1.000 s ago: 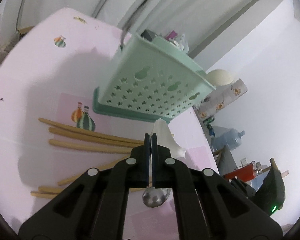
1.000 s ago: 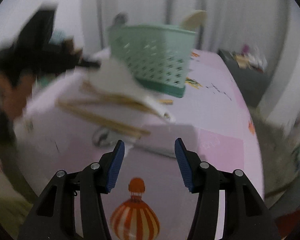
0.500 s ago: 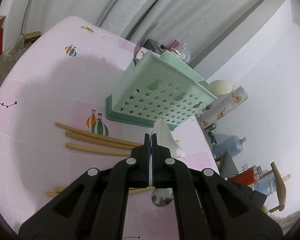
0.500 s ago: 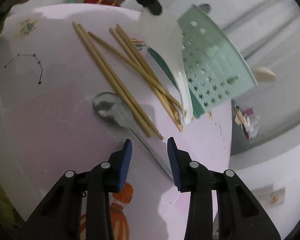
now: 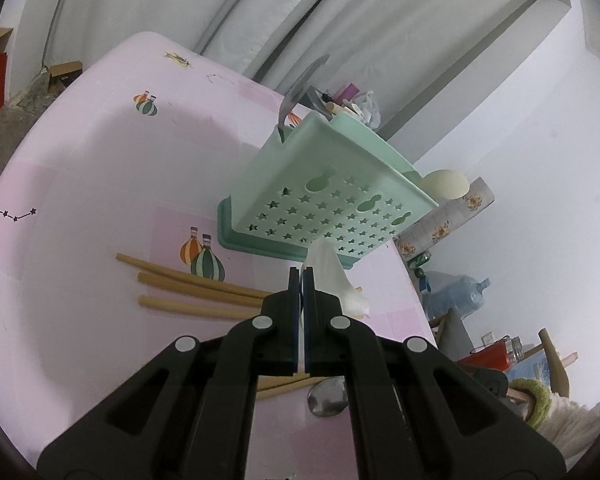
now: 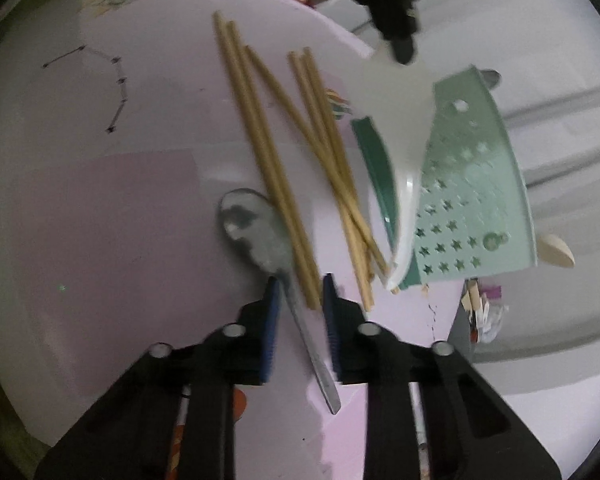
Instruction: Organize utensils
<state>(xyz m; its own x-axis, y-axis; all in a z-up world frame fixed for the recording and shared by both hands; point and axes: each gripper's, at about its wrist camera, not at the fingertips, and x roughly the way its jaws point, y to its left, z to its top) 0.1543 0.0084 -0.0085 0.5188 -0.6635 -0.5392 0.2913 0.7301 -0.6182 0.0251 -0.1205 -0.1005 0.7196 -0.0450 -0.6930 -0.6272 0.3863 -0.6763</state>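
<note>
Two right-gripper fingers straddle the metal spoon handle (just closing).

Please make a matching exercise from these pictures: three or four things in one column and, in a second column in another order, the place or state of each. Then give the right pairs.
Things:
1. white plastic spoon
2. metal spoon
3. bamboo chopsticks
4. pale green plastic basket with star holes

Places or states:
A. standing on a darker green tray, utensils sticking out of it
B. gripped in the shut left gripper
C. lying loose on the pink tablecloth, several together
D. its handle runs between the fingers of the right gripper

Pairs: 1-B, 2-D, 3-C, 4-A
</note>
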